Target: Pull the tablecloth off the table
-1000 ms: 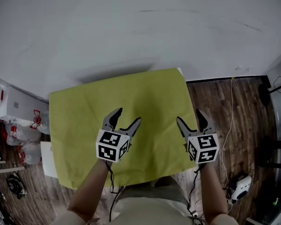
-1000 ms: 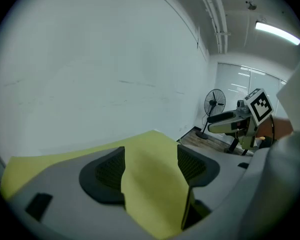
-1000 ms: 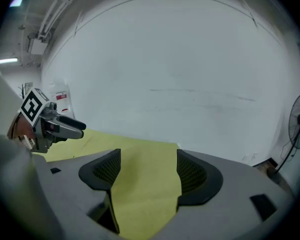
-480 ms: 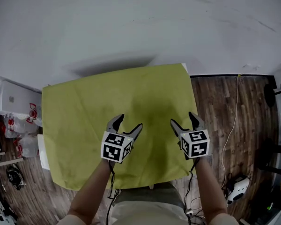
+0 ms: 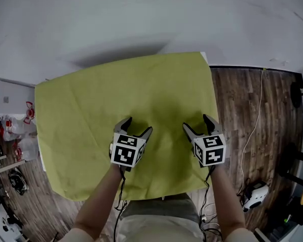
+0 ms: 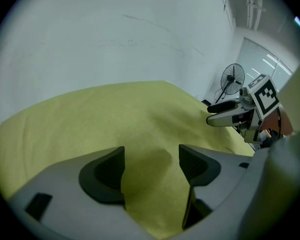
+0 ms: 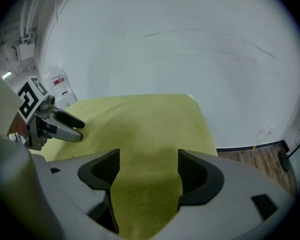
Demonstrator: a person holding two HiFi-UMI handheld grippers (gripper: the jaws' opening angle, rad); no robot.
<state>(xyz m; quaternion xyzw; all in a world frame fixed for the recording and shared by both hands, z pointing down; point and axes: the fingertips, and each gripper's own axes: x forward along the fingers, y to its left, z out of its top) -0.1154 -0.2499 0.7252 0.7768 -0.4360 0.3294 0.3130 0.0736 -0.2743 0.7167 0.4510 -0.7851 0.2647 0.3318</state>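
A yellow-green tablecloth (image 5: 91, 110) lies spread flat over the whole table, its near hem hanging over the front edge. My left gripper (image 5: 139, 126) hovers over the cloth's near middle with its jaws wide open and nothing between them. To its right, my right gripper (image 5: 197, 125) is also open above the cloth, empty. In the left gripper view the cloth (image 6: 90, 119) fills the gap between the open fingers of the left gripper (image 6: 151, 160), and the right gripper (image 6: 225, 115) shows at the right. The right gripper view shows the cloth (image 7: 145, 119) beneath the right gripper (image 7: 148, 170).
The table stands against a white wall (image 5: 141, 19). Wood flooring (image 5: 252, 120) with a thin cable (image 5: 256, 120) runs to the right. A white box and bags (image 5: 12, 115) sit at the left. A standing fan (image 6: 232, 79) is beyond the table's right end.
Both grippers have moved forward over the cloth and the view has shifted closer to the table. The left jaws have spread slightly wider.
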